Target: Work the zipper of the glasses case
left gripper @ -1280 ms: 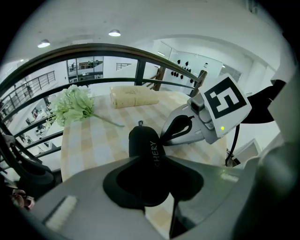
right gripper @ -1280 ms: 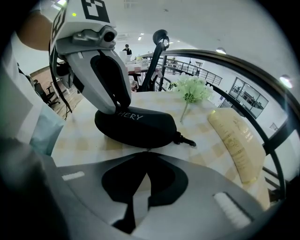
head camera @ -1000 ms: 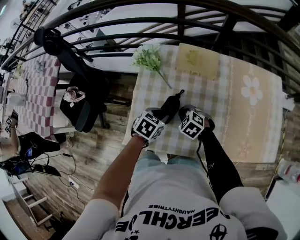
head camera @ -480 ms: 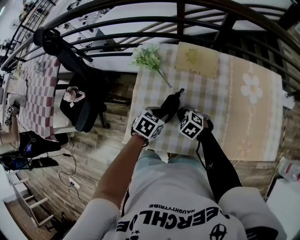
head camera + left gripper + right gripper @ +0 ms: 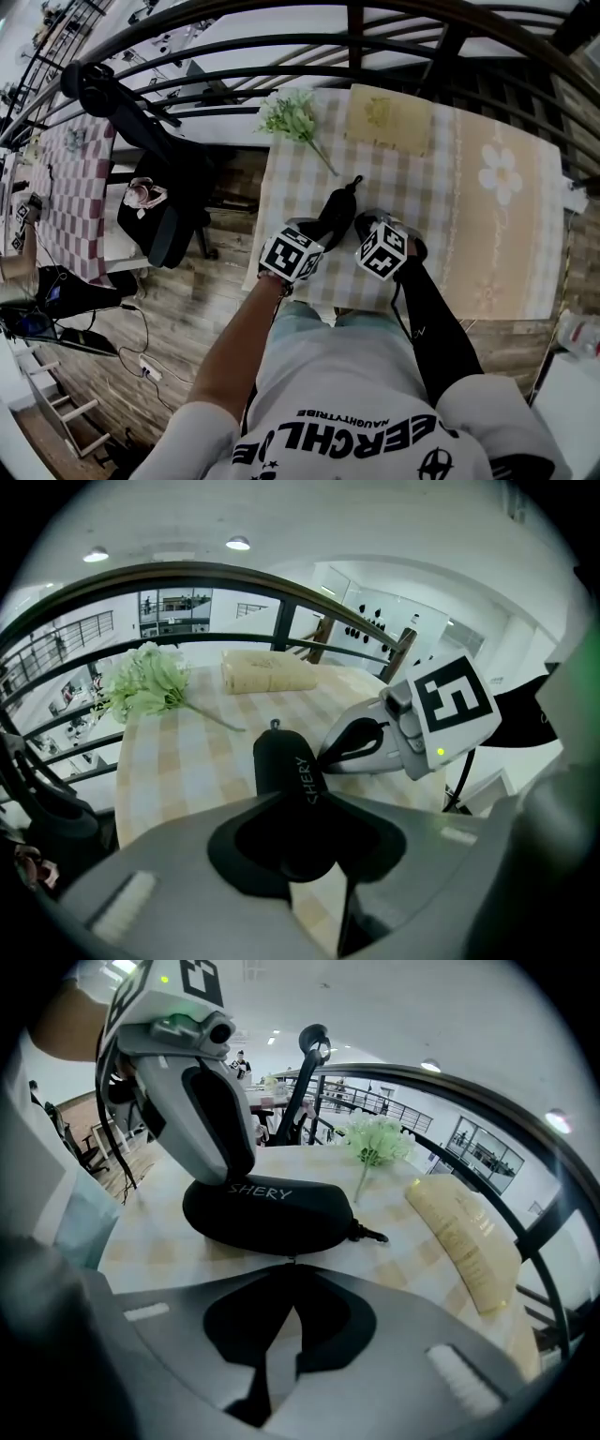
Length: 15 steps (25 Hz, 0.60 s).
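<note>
Glasses case [image 5: 337, 214] lying on the checked surface [image 5: 403, 178], near the edge closest to the person, long axis pointing away from them; a flower sprig [image 5: 292, 114] and a folded yellow cloth [image 5: 389, 117] lie well apart at the far side. The left tongs [image 5: 305, 808] are clamped on the near end of the case and steady it against the surface. The right tongs [image 5: 291, 1269] are closed to a narrow point at the case's side seam, where a small dark tab, judged to be the zipper pull [image 5: 289, 1258], sits between their tips. A short loop [image 5: 372, 1234] projects from the far end of the case. Progress, as a judgement: the approach and both grips are done, so the zipper stroke itself is in hand. The two shells lie flat together with no gap visible along the seam in the right gripper view, so little or no length appears unzipped on that side. Whether the pull is meant to travel toward opening or closing cannot be told. What is left is drawing the pull along the seam while the left tongs brace the case.
</note>
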Available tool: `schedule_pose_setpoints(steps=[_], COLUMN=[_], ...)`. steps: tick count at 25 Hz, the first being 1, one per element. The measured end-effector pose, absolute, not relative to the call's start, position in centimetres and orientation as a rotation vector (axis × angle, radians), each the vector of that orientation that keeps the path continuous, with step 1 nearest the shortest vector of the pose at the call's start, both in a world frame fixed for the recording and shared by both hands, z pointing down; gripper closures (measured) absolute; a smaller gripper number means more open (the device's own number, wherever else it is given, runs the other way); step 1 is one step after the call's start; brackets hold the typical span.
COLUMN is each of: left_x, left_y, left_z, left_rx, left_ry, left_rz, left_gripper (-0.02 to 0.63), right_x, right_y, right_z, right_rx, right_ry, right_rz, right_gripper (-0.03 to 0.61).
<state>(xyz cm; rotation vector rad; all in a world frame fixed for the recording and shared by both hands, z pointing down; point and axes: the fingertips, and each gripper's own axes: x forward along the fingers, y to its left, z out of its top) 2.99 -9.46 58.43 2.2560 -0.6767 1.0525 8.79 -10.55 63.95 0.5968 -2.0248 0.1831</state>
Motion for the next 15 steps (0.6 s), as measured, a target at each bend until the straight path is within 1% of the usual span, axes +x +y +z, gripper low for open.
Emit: schedule_pose_setpoints(steps=[6, 15], left_x=[4.4, 4.7], left_y=[-9.0, -9.1], left_z=[58.6, 58.9], left_rx=[2.284, 2.307], left_ry=[-0.626, -0.626], left_rz=[1.069, 1.080], left_gripper=[0.514, 0.514], right_x=[10.2, 10.1], right_y=[-12.8, -12.3], right_z=[63.5, 63.9], right_rx=[0.650, 0.611], right_ry=[-2.001, -2.005], right_rz=[0.133, 0.144], right_gripper=[0.548, 0.548])
